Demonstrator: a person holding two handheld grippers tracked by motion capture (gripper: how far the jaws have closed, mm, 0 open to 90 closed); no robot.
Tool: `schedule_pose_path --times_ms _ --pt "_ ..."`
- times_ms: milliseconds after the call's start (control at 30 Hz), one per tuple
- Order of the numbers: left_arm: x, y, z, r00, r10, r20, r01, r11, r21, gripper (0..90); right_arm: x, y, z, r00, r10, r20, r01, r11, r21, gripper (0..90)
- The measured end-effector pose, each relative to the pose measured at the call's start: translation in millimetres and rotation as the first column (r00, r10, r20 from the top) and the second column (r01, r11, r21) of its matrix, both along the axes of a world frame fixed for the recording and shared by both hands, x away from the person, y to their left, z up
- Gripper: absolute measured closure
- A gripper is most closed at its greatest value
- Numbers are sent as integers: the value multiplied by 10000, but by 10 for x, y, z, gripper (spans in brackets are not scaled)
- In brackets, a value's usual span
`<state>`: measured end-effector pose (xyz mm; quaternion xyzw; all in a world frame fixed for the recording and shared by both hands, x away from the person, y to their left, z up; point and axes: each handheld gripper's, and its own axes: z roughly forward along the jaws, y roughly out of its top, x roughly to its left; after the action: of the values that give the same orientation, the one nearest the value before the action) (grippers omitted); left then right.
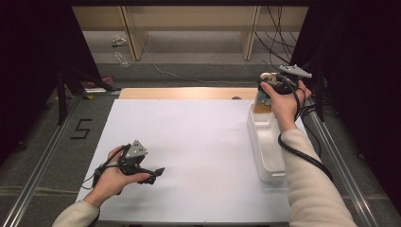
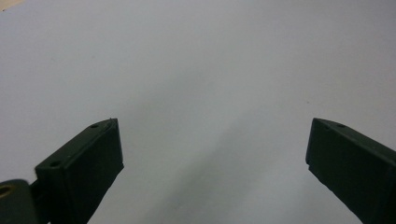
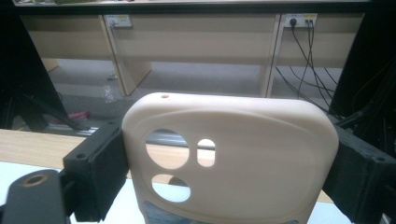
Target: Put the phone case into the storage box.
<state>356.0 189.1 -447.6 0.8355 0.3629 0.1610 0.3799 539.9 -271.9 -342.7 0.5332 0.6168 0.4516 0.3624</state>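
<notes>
The right hand-held gripper (image 1: 263, 94) is clamping a cream phone case (image 3: 231, 158) with three camera cut-outs, lifting it above the white tray's (image 1: 267, 151) 12 o'clock end, placement seemingly pending, while the left hand-held gripper (image 1: 158, 172) is idling wide open, empty, at the worktop's (image 1: 189, 137) 7 o'clock.

Right tongs (image 3: 229, 163) clamped on a beige phone case (image 3: 233, 158)

Black jaws pressed against both side edges of the case, held upright, with round and square camera cutouts at upper left and a small hole near the top edge. Below and behind, a strip of wooden counter (image 3: 32, 144) with a white sheet (image 3: 18, 175) on it. Farther back, pale wooden furniture panels (image 3: 187, 42), grey floor (image 3: 205, 77), wall sockets (image 3: 301, 19) and black cables (image 3: 299, 70) hanging down at right.
</notes>
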Motion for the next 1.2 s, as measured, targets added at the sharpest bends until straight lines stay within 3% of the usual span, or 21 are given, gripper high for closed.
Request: schedule_pose_path --times_ms 1200 --pt "-2 -6 -4 10000 -44 -32 44 10000 31 34 101 16 -122 9998 203 -41 -203 9997 -150 123"
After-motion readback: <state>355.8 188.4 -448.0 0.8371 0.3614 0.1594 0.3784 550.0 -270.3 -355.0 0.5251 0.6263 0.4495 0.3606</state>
